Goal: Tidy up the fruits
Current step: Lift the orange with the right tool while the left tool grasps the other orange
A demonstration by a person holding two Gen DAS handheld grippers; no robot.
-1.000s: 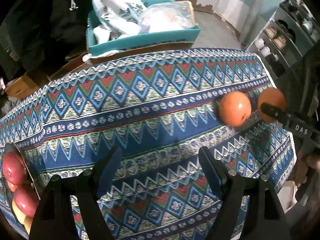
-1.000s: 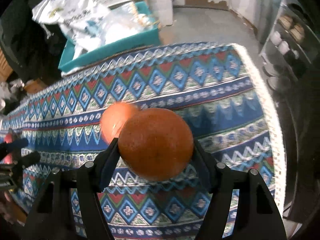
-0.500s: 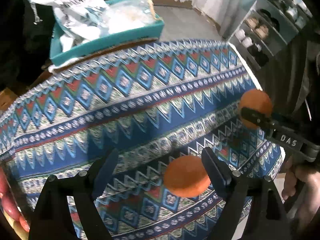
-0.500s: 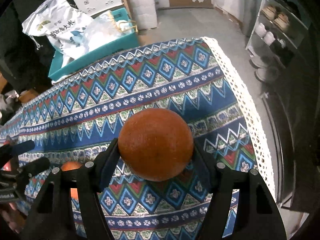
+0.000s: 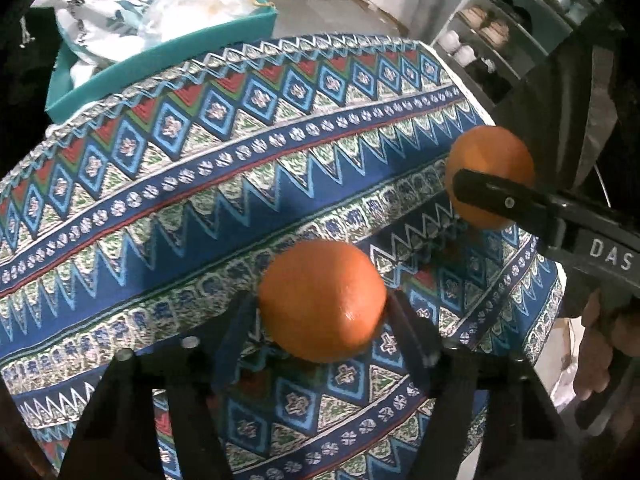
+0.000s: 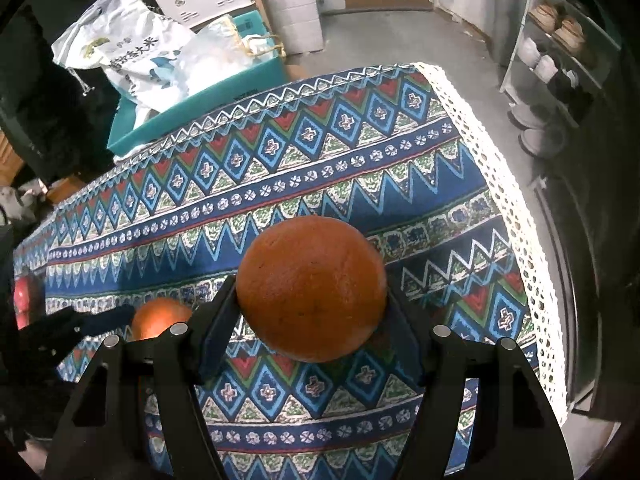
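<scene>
Woven cloth tablecloth [image 5: 240, 168]; glossy dimpled orange [image 5: 322, 300].

The left wrist camera sits just behind its own jaws and looks steeply down along them, close over the patterned tablecloth [image 5: 168, 184], with an orange [image 5: 322, 300] right between the left gripper [image 5: 320, 312] fingertips. The right wrist camera does the same from behind the right gripper [image 6: 310, 304], tilted down at the cloth's lace edge, its own orange [image 6: 311, 288] filling the gap between the jaws. Both face the teal box [image 5: 168, 54] beyond the jaws. They overlap: the left view catches the right gripper off to its jaws' right, and the right view catches the left gripper to its jaws' left.
</scene>
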